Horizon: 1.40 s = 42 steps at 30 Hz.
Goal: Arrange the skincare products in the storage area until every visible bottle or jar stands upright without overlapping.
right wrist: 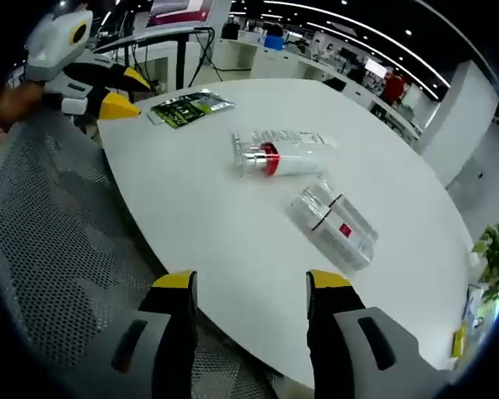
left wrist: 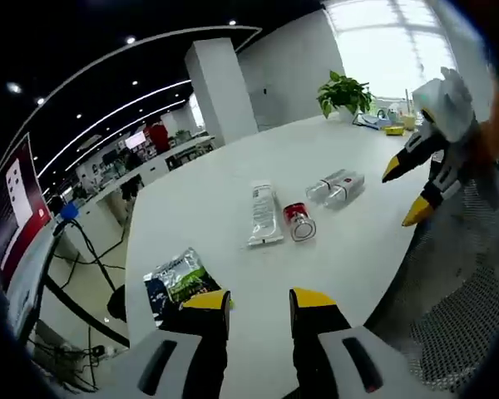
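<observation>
Currently, left gripper view: the left gripper (left wrist: 259, 306) hangs over the near edge of the white table (left wrist: 224, 166), jaws spread, nothing between them. Just beside its left jaw lies a green-and-black sachet (left wrist: 175, 283), flat on the tabletop. Further out, a clear tube (left wrist: 264, 214) lies flat, and touching its right side is a small bottle with a red band (left wrist: 298, 222), on its side. Near those, two clear bottles (left wrist: 336, 188) lie side by side, touching each other. The right gripper (left wrist: 406, 194) comes in from the right, jaws spread, above the table edge, empty. A potted plant (left wrist: 344, 93) stands at the far end of the table. Grey mesh chair back (left wrist: 461, 283) at lower right.

Right gripper view: the right gripper (right wrist: 249, 291) sits over the table (right wrist: 200, 208) edge and the mesh chair (right wrist: 58, 233), jaws apart, holding nothing. Clear tube (right wrist: 295, 150) and red-banded bottle (right wrist: 262, 160) lie together mid-table, both down flat. The two clear bottles (right wrist: 333, 224) lie nearer, tipped over, touching. Sachet (right wrist: 187, 106) lies far left, close to the left gripper (right wrist: 121, 93), whose jaws are spread.
</observation>
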Each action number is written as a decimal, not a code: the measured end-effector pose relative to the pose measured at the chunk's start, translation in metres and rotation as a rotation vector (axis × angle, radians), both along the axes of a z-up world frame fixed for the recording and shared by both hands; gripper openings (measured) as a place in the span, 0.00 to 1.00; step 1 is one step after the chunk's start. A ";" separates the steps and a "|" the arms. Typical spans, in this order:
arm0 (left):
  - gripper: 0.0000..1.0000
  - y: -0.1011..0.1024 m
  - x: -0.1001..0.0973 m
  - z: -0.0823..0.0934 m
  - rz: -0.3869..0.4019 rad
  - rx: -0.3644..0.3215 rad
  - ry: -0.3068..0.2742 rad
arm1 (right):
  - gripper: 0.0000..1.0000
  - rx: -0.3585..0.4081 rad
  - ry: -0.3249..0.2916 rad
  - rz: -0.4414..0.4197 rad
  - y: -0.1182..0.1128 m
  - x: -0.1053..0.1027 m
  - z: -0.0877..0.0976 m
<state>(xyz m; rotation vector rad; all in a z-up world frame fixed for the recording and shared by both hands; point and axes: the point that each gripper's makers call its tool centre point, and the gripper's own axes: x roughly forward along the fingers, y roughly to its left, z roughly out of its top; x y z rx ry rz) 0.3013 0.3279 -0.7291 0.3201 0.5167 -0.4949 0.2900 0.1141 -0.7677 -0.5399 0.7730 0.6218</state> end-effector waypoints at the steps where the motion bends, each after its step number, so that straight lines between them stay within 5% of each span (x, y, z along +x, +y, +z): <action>1: 0.29 -0.001 0.000 -0.001 -0.004 0.003 0.006 | 0.50 -0.001 0.006 -0.007 -0.001 0.000 -0.001; 17: 0.32 0.003 0.002 -0.003 0.017 0.010 0.017 | 0.59 0.052 0.027 0.002 0.008 -0.004 0.000; 34: 0.39 0.000 -0.001 -0.003 -0.011 0.004 0.067 | 0.56 0.102 -0.050 0.046 0.017 0.002 0.027; 42: 0.49 -0.002 -0.004 -0.007 -0.014 -0.007 0.101 | 0.50 0.133 -0.013 0.068 0.017 0.000 0.032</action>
